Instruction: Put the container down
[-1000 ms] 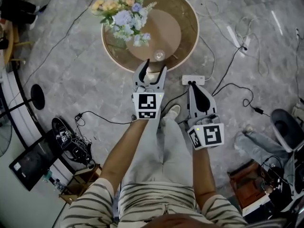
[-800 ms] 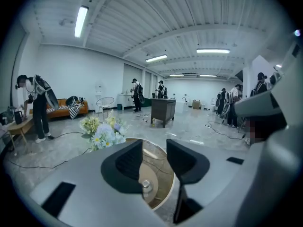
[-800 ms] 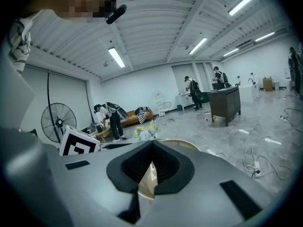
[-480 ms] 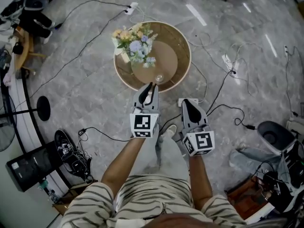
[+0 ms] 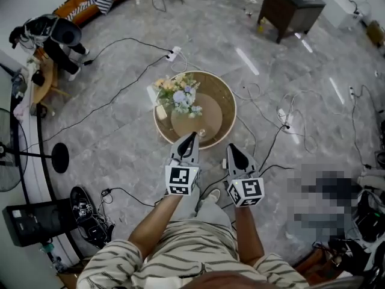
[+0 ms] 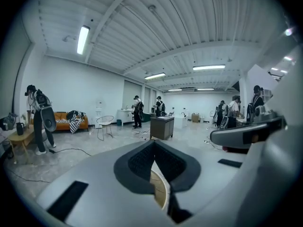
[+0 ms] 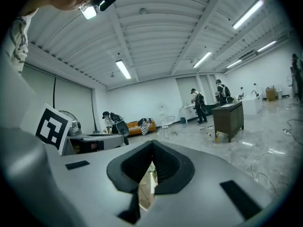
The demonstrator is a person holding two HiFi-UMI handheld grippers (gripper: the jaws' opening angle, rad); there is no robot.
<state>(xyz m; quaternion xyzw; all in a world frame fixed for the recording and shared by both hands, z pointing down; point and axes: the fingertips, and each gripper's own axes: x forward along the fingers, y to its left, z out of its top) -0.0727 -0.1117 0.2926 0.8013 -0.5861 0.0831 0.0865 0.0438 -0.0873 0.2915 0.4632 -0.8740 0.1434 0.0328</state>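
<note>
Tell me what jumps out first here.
The round low table mid-floor, with a pastel flower bouquet on its left side. Just below it in the head view, the left gripper and right gripper sit side by side, jaws together and empty, over a cable-strewn grey floor.

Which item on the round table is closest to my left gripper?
The small clear glass at the near rim, just beyond the left gripper; the pastel flower bouquet stands farther back.
</note>
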